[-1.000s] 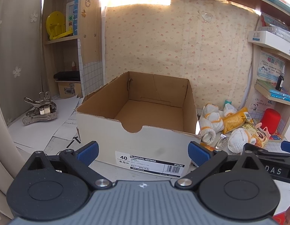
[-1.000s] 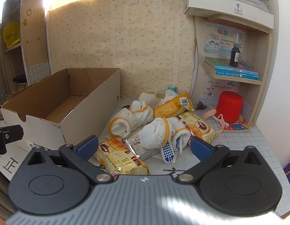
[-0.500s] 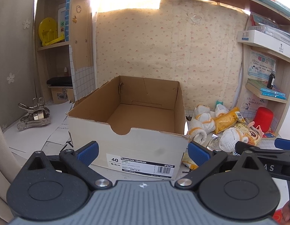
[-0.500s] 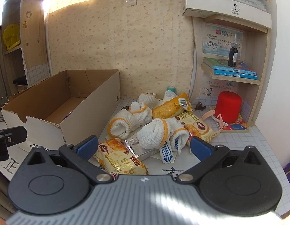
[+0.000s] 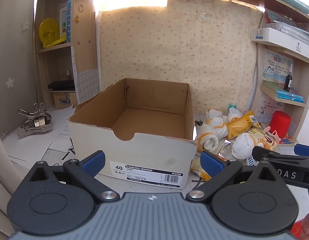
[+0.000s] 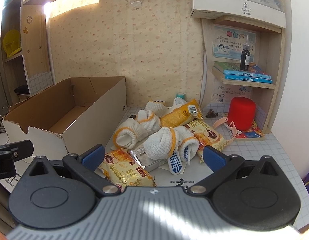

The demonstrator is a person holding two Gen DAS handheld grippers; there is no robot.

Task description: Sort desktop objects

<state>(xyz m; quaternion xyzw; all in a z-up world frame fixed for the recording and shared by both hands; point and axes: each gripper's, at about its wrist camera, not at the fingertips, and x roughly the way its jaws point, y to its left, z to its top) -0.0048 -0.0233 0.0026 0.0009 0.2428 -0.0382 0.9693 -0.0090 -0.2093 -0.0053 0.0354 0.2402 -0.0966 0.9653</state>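
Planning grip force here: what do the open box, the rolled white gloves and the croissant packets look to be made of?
Open shoe box: corrugated cardboard, matte brown inside, white outside, torn rim. Rolled white gloves with yellow cuffs: knitted fabric, ribbed, with blue grip dots. Croissant packets: thin glossy plastic film, probably, given the crinkles and sheen.

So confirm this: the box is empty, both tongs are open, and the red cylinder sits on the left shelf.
One error: the red cylinder stands under the right shelf, as the right wrist view shows. The box is empty, and left tongs and right tongs are open.
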